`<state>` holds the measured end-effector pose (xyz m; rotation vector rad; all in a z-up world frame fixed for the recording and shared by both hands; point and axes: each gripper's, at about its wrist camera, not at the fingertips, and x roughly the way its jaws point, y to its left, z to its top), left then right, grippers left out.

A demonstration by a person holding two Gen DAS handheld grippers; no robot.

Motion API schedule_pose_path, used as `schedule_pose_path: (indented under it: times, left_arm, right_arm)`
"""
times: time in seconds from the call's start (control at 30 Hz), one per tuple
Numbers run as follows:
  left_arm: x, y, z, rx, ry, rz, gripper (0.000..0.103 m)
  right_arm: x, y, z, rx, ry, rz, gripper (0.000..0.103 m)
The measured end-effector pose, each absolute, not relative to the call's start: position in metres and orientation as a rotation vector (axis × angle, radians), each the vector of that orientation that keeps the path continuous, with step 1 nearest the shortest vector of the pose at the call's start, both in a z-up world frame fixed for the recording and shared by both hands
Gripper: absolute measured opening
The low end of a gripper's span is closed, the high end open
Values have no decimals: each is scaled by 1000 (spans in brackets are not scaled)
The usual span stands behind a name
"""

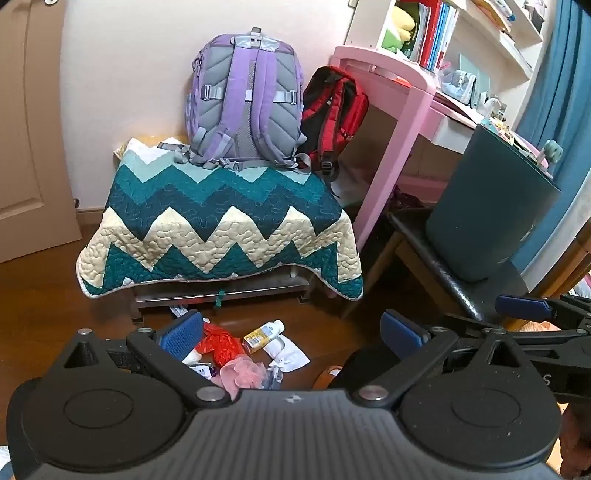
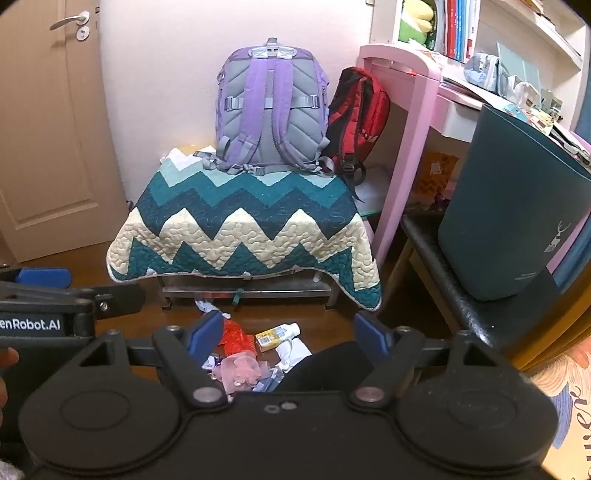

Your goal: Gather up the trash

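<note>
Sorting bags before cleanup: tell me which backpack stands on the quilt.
The purple and grey backpack, upright with its straps facing out. The red and black backpack sits beside it, off the quilt's edge.

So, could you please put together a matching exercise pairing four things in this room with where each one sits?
Things:
1. purple backpack
2. teal bin
3. small bottle
4. books

Places:
A. on the floor among the litter
B. on the shelf above the pink desk
C. on the zigzag quilt
D. on the black chair seat

Pairs: 1-C, 2-D, 3-A, 4-B
</note>
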<state>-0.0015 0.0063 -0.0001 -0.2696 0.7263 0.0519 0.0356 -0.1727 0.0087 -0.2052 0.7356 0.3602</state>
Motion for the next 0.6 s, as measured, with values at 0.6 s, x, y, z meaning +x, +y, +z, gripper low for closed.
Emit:
schedule_pose_path:
  times: [0.6]
  left_arm:
    - [-7,12,1,-289,709,67,103]
  right_arm:
    - [39,-169,12,-211,734,380,77]
